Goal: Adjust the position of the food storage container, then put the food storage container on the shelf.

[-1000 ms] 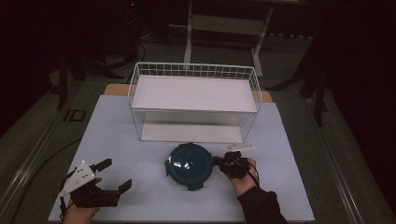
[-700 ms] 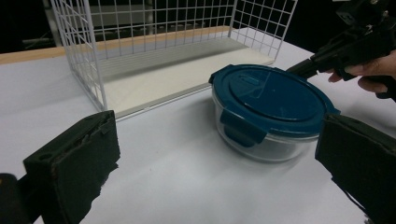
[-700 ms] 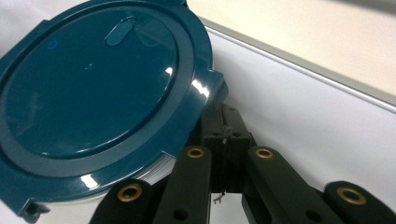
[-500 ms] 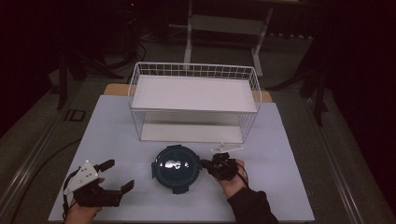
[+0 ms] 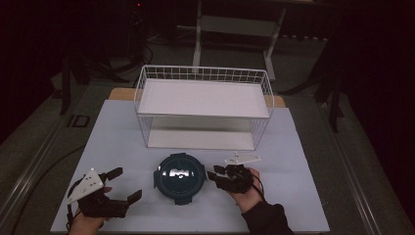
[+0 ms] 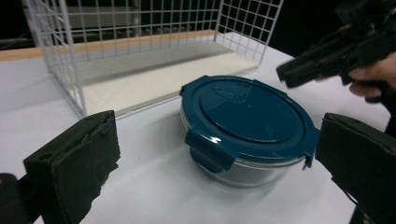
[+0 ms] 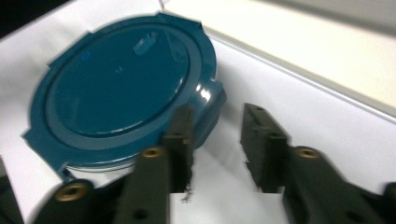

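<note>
Where the white table (image 5: 303, 147) lies smooth, a round blue-lidded glass container (image 5: 180, 177) sits.

The high view looks forward and down from above the person's side of the bench (image 5: 303, 147), taking in the whole top from well back, with the wire rack (image 5: 203, 105) at the far side. The left gripper view sits low, near the bench top, facing across it toward the blue-lidded container (image 6: 245, 126), close by, and the rack behind. The right gripper view looks down along its own jaws, very near the same container (image 7: 121, 88). All three views share that container.
</note>
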Tool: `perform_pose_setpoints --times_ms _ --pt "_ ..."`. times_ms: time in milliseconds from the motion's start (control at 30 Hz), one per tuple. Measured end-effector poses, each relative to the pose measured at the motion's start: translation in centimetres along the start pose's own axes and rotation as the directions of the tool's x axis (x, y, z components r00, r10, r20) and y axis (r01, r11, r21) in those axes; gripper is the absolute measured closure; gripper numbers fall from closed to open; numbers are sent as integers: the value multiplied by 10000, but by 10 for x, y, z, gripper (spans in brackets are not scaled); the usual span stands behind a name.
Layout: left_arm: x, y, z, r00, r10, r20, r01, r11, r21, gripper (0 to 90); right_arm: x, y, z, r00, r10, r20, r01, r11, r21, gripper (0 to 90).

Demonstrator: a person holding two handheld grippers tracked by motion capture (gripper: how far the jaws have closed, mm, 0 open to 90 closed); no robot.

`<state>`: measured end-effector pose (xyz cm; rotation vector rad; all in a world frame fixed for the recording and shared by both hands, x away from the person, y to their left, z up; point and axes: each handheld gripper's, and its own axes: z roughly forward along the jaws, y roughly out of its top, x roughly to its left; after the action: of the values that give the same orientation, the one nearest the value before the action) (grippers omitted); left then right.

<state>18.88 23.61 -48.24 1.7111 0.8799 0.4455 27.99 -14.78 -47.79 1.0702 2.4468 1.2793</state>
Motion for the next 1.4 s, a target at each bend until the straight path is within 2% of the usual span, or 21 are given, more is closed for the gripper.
perform_pose_setpoints --times_ms 33,67,100,200,300,400,467,533,633,733,833,900,933,1067,1100,1167,1233,1267,1300,1333,1400 --pt "0 0 0 10000 0 0 0 10000 0 0 0 0 0 10000 0 0 0 10000 0 568" --pt "-2 2 2 10000 84 17 -85 9998 189 0 0 0 -3 10000 3 11 -3 9999 -145 476" --pt "-3 3 2 9999 70 98 -72 9998 206 0 1 0 -10 9996 -46 -267 32 9986 -529 263" --pt "-5 8 3 9997 140 176 -145 9995 286 0 0 -1 -15 9973 175 -714 -235 9962 -833 141" --pt "-7 13 5 9996 143 228 -152 9991 389 0 -1 0 -22 9944 103 -1050 -235 9918 -1259 144" --pt "-8 17 5 9996 203 179 -210 9991 381 0 -1 2 -30 9935 -378 -1073 172 9823 -1863 148" --pt "-9 22 8 9998 205 66 -209 9974 687 0 -1 2 -31 9916 -513 -1186 261 9784 -2053 149" --pt "-6 24 11 9983 -284 505 256 9982 550 0 -1 5 -34 9913 -651 -1144 389 9753 -2176 159" --pt "-3 25 16 9946 -802 661 767 9956 540 0 2 8 -34 9894 -731 -1257 453 9764 -2111 150" --pt "0 29 24 9927 -1083 531 1040 9916 773 0 5 11 -32 9904 -811 -1123 576 9784 -1987 140" --pt "3 32 33 9936 -1103 242 1065 9864 1252 0 9 14 -34 9936 -888 -698 703 9697 -2340 152" --pt "8 32 39 9883 -1501 274 1435 9756 1660 0 12 16 -34 9915 -984 -854 770 9712 -2255 153" --pt "12 32 44 9826 -1843 240 1763 9651 1936 0 13 16 -34 9917 -991 -818 780 9701 -2300 153" --pt "21 27 56 9690 -2471 -26 2406 9412 2374 0 16 18 -31 9900 -1094 -892 869 9703 -2258 139" --pt "22 25 59 9651 -2619 -8 2539 9348 2485 0 18 17 -31 9922 -1056 -668 873 9682 -2343 138" --pt "25 22 65 9524 -3046 84 2905 9160 2765 0 18 18 -30 9919 -1077 -668 887 9664 -2413 138" --pt "30 19 70 9338 -3573 206 3327 8880 3175 0 19 18 -30 9927 -1063 -567 894 9654 -2449 132" --pt "30 19 70 9338 -3573 206 3327 8880 3175 0 19 18 -30 9927 -1063 -567 894 9654 -2449 132" --pt "34 18 77 9019 -4310 287 3919 8443 3654 0 19 17 -29 9923 -1052 -661 862 9661 -2435 124" --pt "35 17 80 8903 -4527 491 4003 8295 3894 0 19 17 -28 9937 -940 -604 774 9690 -2347 110" --pt "34 17 83 8884 -4553 594 3891 8153 4287 4 18 16 -28 9949 -794 -615 634 9715 -2282 110"
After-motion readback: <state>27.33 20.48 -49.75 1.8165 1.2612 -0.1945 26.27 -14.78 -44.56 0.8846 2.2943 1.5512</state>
